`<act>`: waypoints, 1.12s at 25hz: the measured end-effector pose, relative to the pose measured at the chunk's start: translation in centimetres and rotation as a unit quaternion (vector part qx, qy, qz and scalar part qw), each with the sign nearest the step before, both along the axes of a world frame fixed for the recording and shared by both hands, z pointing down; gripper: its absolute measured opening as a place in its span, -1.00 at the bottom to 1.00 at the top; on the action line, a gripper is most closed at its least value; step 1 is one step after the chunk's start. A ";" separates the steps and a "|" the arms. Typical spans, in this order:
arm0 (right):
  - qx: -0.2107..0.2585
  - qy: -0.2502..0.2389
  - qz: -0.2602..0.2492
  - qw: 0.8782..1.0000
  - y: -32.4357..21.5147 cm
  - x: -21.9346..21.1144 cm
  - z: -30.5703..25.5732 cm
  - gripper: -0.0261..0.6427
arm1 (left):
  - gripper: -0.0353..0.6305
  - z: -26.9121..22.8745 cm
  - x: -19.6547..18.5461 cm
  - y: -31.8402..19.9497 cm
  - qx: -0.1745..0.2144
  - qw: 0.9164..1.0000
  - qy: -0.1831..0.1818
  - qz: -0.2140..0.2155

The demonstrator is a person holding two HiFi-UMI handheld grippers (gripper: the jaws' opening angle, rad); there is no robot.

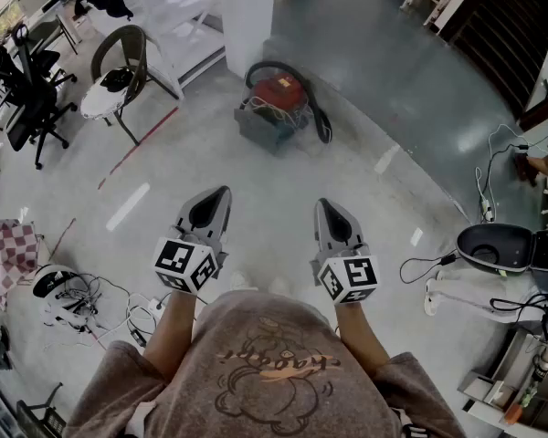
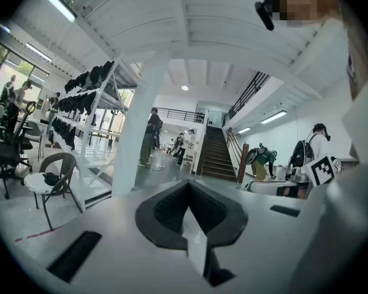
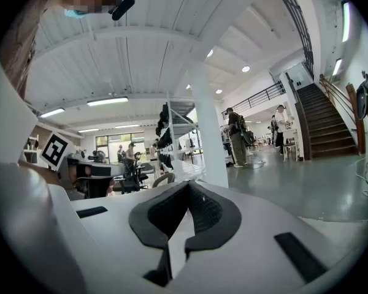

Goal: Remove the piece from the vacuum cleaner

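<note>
A red vacuum cleaner with a black hose looped over it sits on the grey floor, well ahead of me in the head view. My left gripper and right gripper are held side by side close to my body, both pointing forward toward the vacuum and far short of it. Each is shut with nothing between its jaws. In the left gripper view the left gripper has its black pads pressed together, and the right gripper looks the same in the right gripper view. The vacuum is not in either gripper view.
A white pillar rises just behind the vacuum. A wicker chair and white shelving are at the left, office chairs further left. Cables lie at lower left. A dark round unit with cords sits at right.
</note>
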State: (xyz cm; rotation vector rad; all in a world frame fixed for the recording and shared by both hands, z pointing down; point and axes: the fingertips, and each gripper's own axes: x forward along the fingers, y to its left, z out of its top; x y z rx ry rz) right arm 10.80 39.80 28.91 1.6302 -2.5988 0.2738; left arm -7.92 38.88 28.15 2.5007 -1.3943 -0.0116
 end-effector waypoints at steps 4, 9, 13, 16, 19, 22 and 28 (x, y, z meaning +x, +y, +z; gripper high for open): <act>0.001 -0.007 -0.001 1.000 -0.1 -0.5 -0.2 -0.93 | -0.89 -0.4 -0.2 -0.3 0.004 1.000 -0.004 0.002; -0.004 -0.025 0.003 1.000 0.3 -1.6 -0.1 -0.93 | -0.89 -0.4 -1.2 -0.2 0.004 1.000 -0.008 0.010; -0.003 -0.025 0.009 1.000 0.6 -2.9 0.2 -0.93 | -0.89 -0.1 -2.4 -0.2 0.003 1.000 -0.010 0.021; 0.003 -0.024 0.014 1.000 0.7 -3.6 0.7 -0.93 | -0.89 0.8 -2.9 -0.5 0.002 0.999 -0.017 0.027; 0.001 -0.024 0.022 0.999 0.6 -4.0 1.2 -0.93 | -0.89 1.2 -3.4 -1.0 0.002 0.999 -0.020 0.033; -0.004 -0.023 0.026 0.999 0.3 -4.5 1.6 -0.93 | -0.89 1.5 -3.8 -1.6 -0.003 0.999 -0.017 0.035; -0.010 -0.023 0.025 0.999 -3.3 -5.6 3.0 -0.93 | -0.89 2.9 -4.4 -4.7 -0.011 0.999 -0.015 0.036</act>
